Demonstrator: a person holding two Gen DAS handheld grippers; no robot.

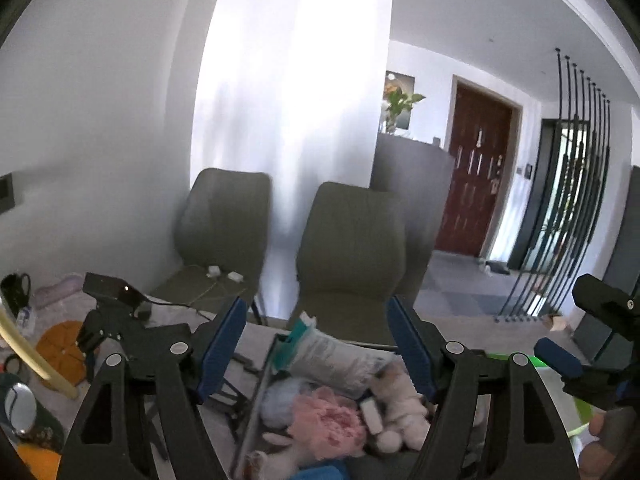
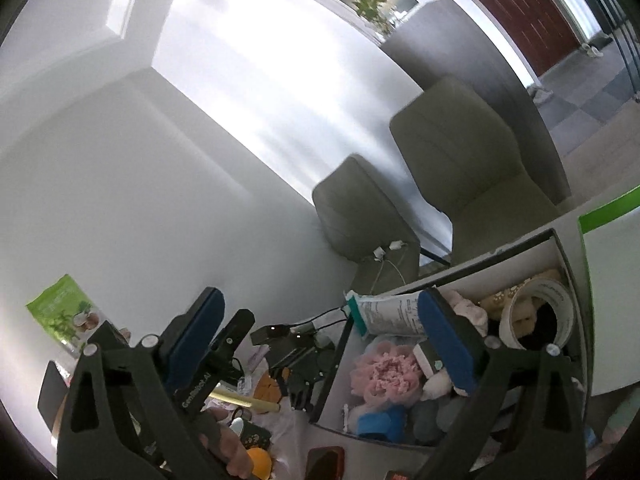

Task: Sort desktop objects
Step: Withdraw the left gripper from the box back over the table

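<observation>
A: Blue rubber pads, black plastic frames: both grippers spread wide with nothing between the fingers. The left gripper point(image 1: 316, 344) hangs over the box point(image 2: 532, 246) in the lower middle of its frame; the right gripper point(image 2: 320, 344) hangs over the box's left edge.

B: So which step is this?

A: My guess is a pause between items. The box already holds a pile: a pink fluffy pompom point(image 2: 384, 376), a white plush toy point(image 1: 400, 404), a crinkly white packet with a teal end point(image 2: 388, 312), a blue piece point(image 2: 380, 422) and a white roll of tape point(image 2: 536, 316) at the right.

B: And what's left to sort?

A: The loose things sit at the lower left of both frames, on the table outside the box: a pale yellow stick point(image 2: 244, 400), an orange disc point(image 1: 60, 344), a green packet point(image 2: 62, 312) standing against the wall, and a small black tripod stand point(image 1: 108, 312).

B: Next move?

A: Probably one gripper swings left toward that clutter. The stick is thin and smooth, so it wants a square pinch across its width; the disc looks flat and would need an edge grip.
</observation>
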